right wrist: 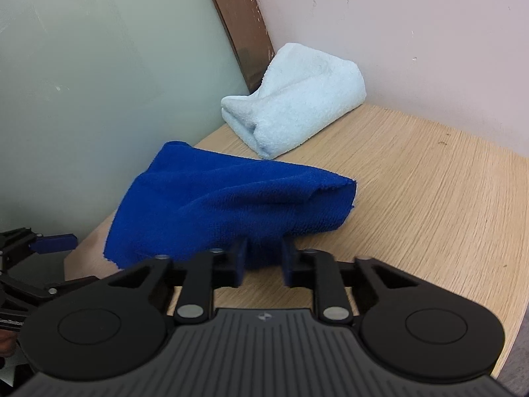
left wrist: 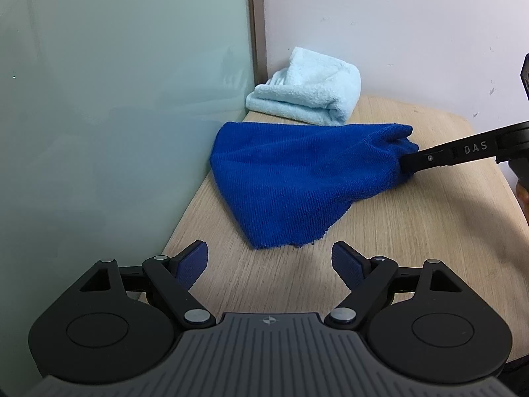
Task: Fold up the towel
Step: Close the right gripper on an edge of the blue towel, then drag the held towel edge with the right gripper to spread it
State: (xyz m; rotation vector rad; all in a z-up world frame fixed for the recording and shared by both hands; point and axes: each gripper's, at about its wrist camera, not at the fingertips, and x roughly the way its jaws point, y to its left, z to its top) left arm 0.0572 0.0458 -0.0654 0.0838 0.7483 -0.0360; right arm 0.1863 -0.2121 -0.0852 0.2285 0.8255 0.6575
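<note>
The blue towel (left wrist: 297, 178) lies in a loose, bunched heap near the middle of the left wrist view, on the pale wood tabletop (left wrist: 413, 231), close against the frosted glass panel (left wrist: 115, 99) at left. Behind it, in the corner under the white wall (left wrist: 396, 33), sits a light blue towel (left wrist: 307, 96) already rolled into a bundle, near the blue one but seemingly just apart from it.

The right gripper (right wrist: 264, 259) has its jaws clamped on a fold of the blue towel at the bottom centre of its own view; from the left wrist view its black finger reaches in from the right edge and pinches the cloth's bunched right end. The left gripper (left wrist: 269, 261) hangs just short of the towel's near, frayed corner at lower centre, jaws wide apart and holding nothing.

The step in hand looks like securing a second corner so the cloth can be spread before folding. To do it well, the left jaws should probably go for the frayed point nearest them, sliding low along the tabletop so one finger passes under the edge, and close on a single layer rather than a bundle. Once both ends are held, drawing them apart would take out the wrinkles; pulling too early, with only the right end pinched, would likely just drag the heap. Lifting should stay clear of the glass panel and the rolled towel behind.
</note>
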